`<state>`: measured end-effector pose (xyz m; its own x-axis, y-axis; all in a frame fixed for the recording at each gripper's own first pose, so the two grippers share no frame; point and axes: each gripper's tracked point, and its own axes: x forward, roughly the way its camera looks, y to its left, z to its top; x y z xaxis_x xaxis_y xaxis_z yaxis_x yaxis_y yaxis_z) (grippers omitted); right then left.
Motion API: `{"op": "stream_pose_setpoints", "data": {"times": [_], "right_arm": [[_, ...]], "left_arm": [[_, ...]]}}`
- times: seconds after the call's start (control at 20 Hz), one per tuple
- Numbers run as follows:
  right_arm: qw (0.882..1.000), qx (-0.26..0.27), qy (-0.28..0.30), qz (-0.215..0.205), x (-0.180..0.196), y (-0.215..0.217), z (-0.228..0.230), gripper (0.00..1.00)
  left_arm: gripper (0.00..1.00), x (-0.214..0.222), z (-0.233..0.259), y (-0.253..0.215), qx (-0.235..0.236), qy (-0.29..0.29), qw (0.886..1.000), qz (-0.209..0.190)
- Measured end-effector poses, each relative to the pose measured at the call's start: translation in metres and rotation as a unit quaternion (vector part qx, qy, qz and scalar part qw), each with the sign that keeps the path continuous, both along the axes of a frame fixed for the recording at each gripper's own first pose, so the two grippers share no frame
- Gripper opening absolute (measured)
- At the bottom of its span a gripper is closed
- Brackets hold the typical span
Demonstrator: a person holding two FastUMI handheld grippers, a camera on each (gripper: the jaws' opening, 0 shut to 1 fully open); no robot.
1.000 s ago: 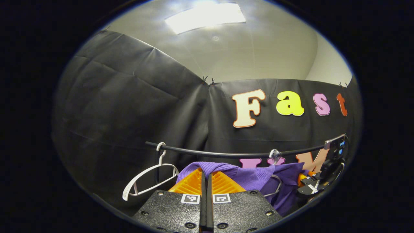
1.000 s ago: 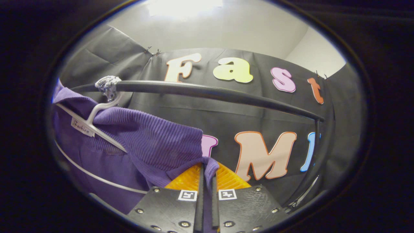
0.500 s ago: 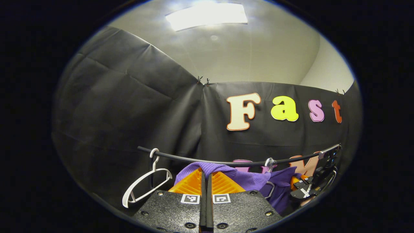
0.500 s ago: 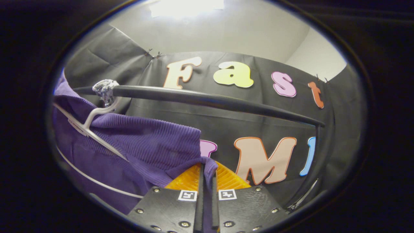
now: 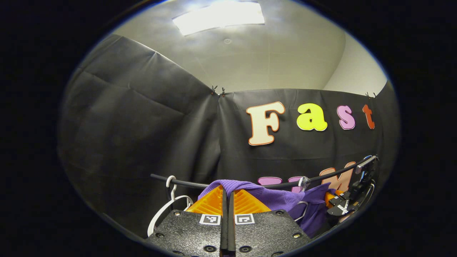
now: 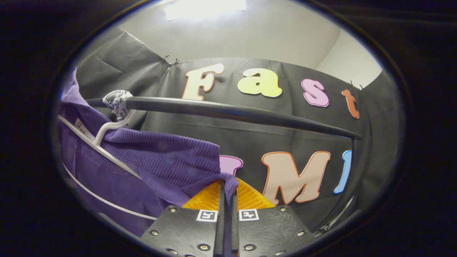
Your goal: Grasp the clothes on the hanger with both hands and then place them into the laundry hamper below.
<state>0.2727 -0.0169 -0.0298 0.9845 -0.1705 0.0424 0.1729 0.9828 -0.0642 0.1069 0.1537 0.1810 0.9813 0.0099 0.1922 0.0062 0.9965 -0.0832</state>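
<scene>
A purple ribbed knit top [image 6: 167, 157] hangs on a white hanger [image 6: 107, 129] whose hook is over a black rail [image 6: 228, 111]. My right gripper [image 6: 227, 186] is shut on the top's shoulder edge, with cloth pinched between its fingers. In the left gripper view the same purple top [image 5: 271, 197] drapes over my left gripper [image 5: 227, 191], which is shut on its other shoulder. The rail [image 5: 178, 182] runs just behind it. Farther off at the right the other gripper [image 5: 344, 204] holds the top's far end.
An empty white hanger [image 5: 167, 205] hangs on the rail at the left in the left gripper view. The rail's upright post [image 6: 351, 164] stands at the right in the right gripper view. Black cloth walls close the booth behind, under a lit ceiling panel [image 5: 218, 16].
In the left gripper view the rail and the empty hanger have sunk lower and shifted right. The right gripper view is nearly the same. Both grips on the top held.
</scene>
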Motion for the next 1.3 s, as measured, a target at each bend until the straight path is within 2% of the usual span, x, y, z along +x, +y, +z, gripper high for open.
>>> {"op": "stream_pose_setpoints", "data": {"times": [0.25,0.3,0.5,0.7,1.0,1.3], "right_arm": [[1.0,0.001,0.003,0.005,-0.002,0.005,-0.003,0.07],[1.0,0.002,0.004,0.005,-0.003,0.005,-0.003,0.07],[1.0,0.005,0.005,0.003,-0.004,0.005,-0.006,0.08],[1.0,0.003,0.007,0.002,-0.003,0.004,-0.006,0.08],[1.0,-0.007,0.014,-0.001,-0.001,0.004,-0.013,0.08],[0.999,-0.001,0.022,-0.023,0.014,-0.007,-0.022,0.08]], "left_arm": [[0.02,0.009,0.013,0.006,0.094,-0.005,0.996,-0.001],[0.0,0.011,0.015,0.006,0.111,-0.007,0.994,0.001],[0.0,0.02,0.012,0.011,0.161,-0.016,0.987,0.007],[0.0,0.03,-0.009,0.025,0.145,-0.021,0.989,0.013],[0.0,0.036,-0.038,0.04,0.151,-0.029,0.987,0.053],[0.0,0.05,-0.077,0.036,0.1,-0.018,0.994,0.045]]}}
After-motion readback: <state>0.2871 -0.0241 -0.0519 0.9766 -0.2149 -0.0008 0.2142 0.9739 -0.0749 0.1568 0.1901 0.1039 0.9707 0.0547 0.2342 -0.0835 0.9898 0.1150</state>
